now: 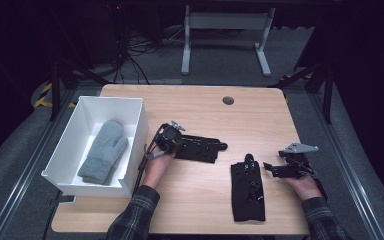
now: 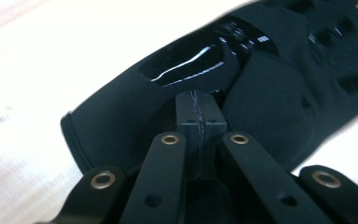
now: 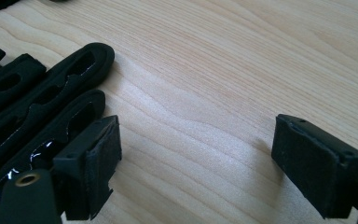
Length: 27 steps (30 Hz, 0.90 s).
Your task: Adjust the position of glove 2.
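A black glove [image 1: 200,148] lies on the wooden table [image 1: 205,107] near the middle, and my left gripper [image 1: 182,144] is shut on its left end. In the left gripper view the jaws [image 2: 198,116] are pressed together with the glove's fabric [image 2: 121,112] bunched around them. A second black glove [image 1: 247,186] lies flat near the front edge. My right gripper [image 1: 272,169] stands open just right of that glove. In the right gripper view nothing sits between the fingers of the gripper [image 3: 205,158], and the glove's fingers [image 3: 42,93] touch the left jaw's side.
A white box [image 1: 135,145] stands on the table's left side with a grey mitten [image 1: 103,150] inside. A round cable hole [image 1: 228,100] is at the table's back. Another table's legs [image 1: 225,45] and cables lie on the floor beyond.
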Tool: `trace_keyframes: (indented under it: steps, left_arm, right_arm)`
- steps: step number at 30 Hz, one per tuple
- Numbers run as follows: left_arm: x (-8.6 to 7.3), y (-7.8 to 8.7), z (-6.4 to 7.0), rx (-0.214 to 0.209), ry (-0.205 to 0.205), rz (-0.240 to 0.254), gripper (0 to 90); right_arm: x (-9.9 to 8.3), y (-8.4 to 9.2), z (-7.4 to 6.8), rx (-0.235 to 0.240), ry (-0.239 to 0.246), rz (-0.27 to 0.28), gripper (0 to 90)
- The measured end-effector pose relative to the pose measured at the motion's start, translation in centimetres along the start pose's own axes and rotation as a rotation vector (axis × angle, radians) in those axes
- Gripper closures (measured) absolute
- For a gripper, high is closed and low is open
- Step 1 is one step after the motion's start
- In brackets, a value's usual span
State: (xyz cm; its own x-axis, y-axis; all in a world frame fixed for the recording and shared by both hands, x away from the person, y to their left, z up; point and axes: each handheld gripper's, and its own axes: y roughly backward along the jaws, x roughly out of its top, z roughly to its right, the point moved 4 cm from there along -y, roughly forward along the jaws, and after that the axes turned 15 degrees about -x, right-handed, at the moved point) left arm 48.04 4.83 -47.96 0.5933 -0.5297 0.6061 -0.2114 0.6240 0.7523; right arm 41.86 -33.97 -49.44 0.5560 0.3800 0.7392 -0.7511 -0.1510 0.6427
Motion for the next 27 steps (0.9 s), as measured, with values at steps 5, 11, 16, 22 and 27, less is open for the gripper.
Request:
trace_keyframes:
  steps: [5,11,16,22,27]
  left_arm:
    - [-0.9,0.3,1.9,-0.033,-0.042,-0.042,90.0]
    - [-1.8,0.5,3.7,-0.085,-0.075,-0.062,90.0]
    - [-2.8,0.3,5.7,-0.178,-0.087,-0.054,90.0]
    - [-3.6,-0.3,8.5,-0.288,-0.104,-0.054,90.0]
    - [-3.6,-0.4,9.4,-0.328,-0.126,-0.047,90.0]
  right_arm:
    - [0.0,0.0,0.0,0.000,0.000,0.000,16.4]
    - [0.0,0.0,0.0,0.000,0.000,0.000,16.3]
    - [0.0,0.0,0.0,0.000,0.000,0.000,16.3]
    - [0.0,0.0,0.0,0.000,0.000,0.000,16.4]
    - [0.0,0.0,0.0,0.000,0.000,0.000,16.3]
